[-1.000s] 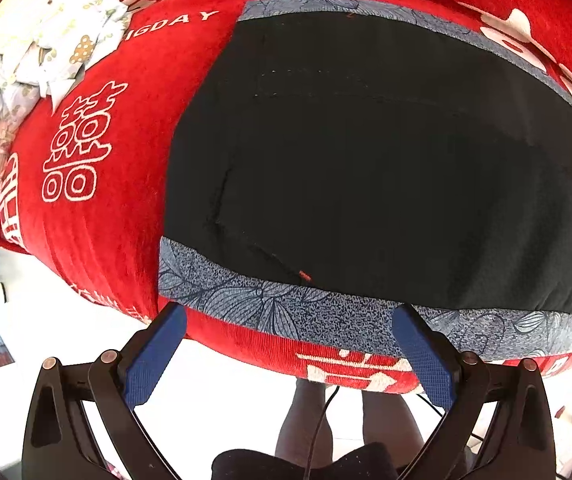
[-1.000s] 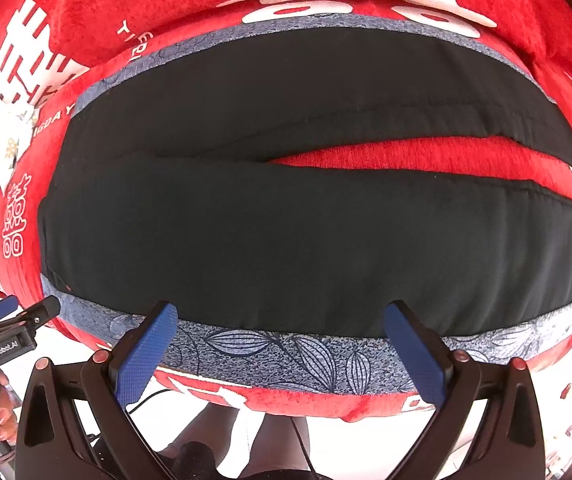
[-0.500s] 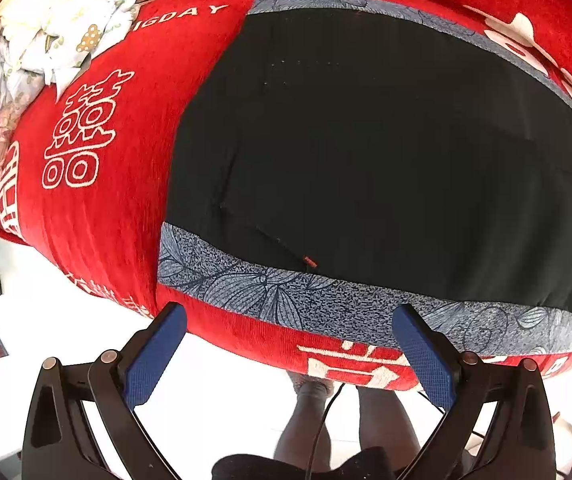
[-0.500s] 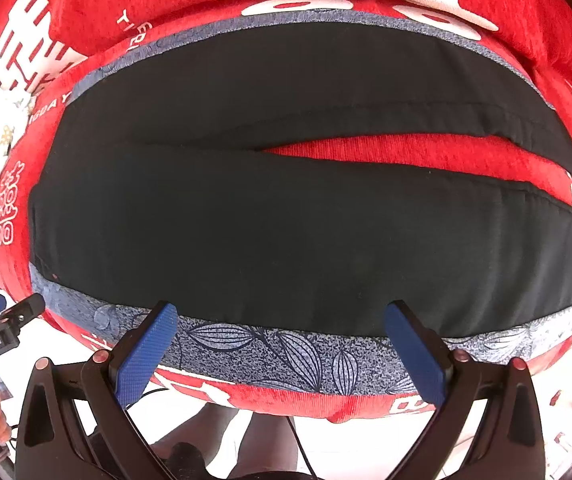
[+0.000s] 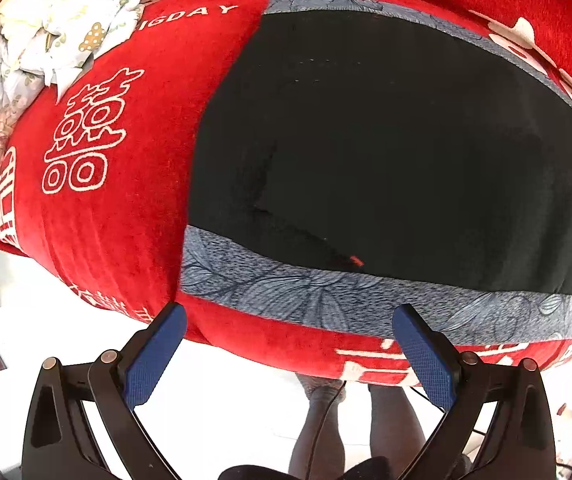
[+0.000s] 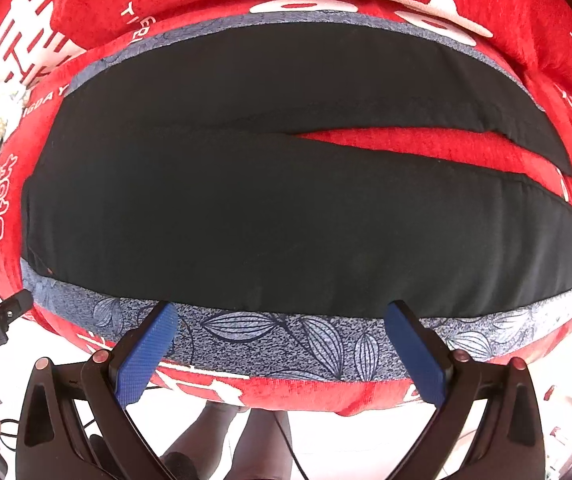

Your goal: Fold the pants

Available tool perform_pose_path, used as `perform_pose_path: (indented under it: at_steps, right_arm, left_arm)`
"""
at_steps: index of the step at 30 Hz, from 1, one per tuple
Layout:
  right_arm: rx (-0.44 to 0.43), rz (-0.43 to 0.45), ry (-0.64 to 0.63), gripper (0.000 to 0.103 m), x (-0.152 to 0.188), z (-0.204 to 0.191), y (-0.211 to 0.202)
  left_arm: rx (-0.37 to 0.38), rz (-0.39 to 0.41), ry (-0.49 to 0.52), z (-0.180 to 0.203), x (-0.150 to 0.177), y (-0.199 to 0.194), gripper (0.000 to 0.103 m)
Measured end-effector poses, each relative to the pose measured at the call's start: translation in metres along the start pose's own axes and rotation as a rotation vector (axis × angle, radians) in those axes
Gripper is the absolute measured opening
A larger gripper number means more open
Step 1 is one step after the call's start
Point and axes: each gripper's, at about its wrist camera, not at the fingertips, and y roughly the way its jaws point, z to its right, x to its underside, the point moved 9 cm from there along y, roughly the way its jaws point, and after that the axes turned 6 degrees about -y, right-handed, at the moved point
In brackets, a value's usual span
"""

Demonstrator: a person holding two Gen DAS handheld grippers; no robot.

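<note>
Black pants (image 6: 286, 208) lie spread flat on a red blanket, waist to the left, two legs running right with a red gap between them. The left wrist view shows the waist end (image 5: 385, 152). A blue-grey leaf-patterned strip (image 6: 286, 340) runs along the near side of the pants, and shows in the left wrist view (image 5: 325, 296) too. My left gripper (image 5: 289, 320) is open and empty, hovering at the near edge by the waist. My right gripper (image 6: 282, 316) is open and empty over the patterned strip by the near leg.
The red blanket (image 5: 98, 200) with white characters covers the surface. A crumpled white floral cloth (image 5: 46, 32) lies at the far left. The person's legs (image 5: 345, 420) and white floor are below the near edge. The left gripper's tip (image 6: 2, 312) shows at the right view's left edge.
Both grippers have moved slightly forward toward the pants' near edge. Both stay open. The pants have not moved.
</note>
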Motion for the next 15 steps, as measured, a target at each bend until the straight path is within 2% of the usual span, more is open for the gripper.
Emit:
perform_pose_path:
  at_steps: [8,12,15]
  right_arm:
    - [-0.031,0.006,0.027,0.103,0.002,-0.012,-0.004]
    - [-0.066,0.013,0.046,0.103,0.004,-0.018,-0.007]
    - [-0.125,0.019,0.061,0.103,0.004,-0.026,-0.008]
  left_arm:
    - [0.045,0.013,0.003,-0.008,0.001,-0.002,0.103]
    - [0.109,0.022,-0.002,-0.011,-0.002,-0.002,0.103]
    - [0.2,0.04,-0.012,-0.014,-0.006,-0.005,0.103]
